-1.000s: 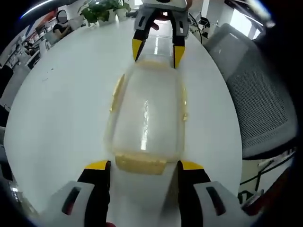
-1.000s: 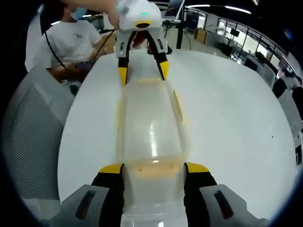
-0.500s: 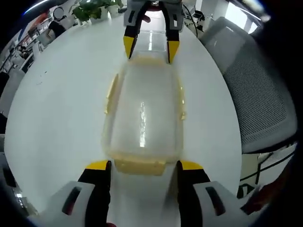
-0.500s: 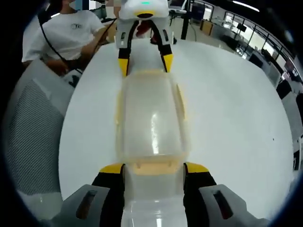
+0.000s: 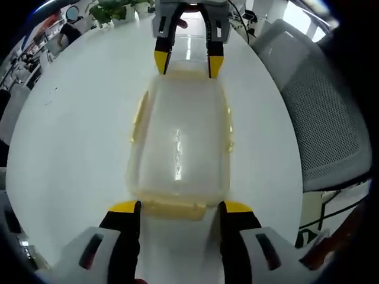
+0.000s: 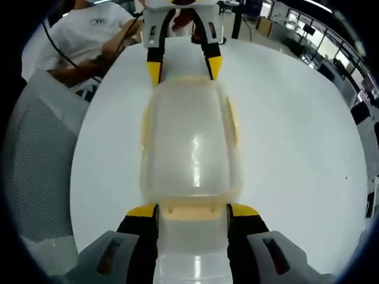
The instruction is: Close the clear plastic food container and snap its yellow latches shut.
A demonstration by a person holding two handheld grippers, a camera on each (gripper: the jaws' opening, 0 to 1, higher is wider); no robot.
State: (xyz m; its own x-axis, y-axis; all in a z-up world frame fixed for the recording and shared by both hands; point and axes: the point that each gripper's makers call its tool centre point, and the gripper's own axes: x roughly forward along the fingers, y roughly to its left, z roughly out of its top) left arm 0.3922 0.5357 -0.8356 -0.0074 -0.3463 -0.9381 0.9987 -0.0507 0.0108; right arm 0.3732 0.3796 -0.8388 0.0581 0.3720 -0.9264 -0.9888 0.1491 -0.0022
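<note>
- Left gripper view: the container (image 5: 179, 139), lid on, lies lengthwise on the white table (image 5: 71, 136), well in from its edges.
- The left gripper (image 5: 176, 208) stands at the container's near end, jaws spread wide, one yellow tip at each near corner, the near latch (image 5: 173, 208) lying between them.
- At the far end the right gripper (image 5: 185, 62) faces it, jaws likewise apart at the far corners.
- Side latches (image 5: 138, 116) stick out along both long sides; whether they are snapped down cannot be told.
- A grey mesh chair (image 5: 323, 118) stands at the table's right edge; a plant (image 5: 112, 9) sits at the far edge.
- Right gripper view: the same container (image 6: 189, 142) runs away from the right gripper (image 6: 193, 210), whose jaws gape around the near latch (image 6: 192, 213).
- The left gripper (image 6: 183, 65) stands with jaws parted at the far end.
- A person (image 6: 89, 35) in a white shirt sits beyond the table's far-left edge, by a mesh chair (image 6: 41, 154).
</note>
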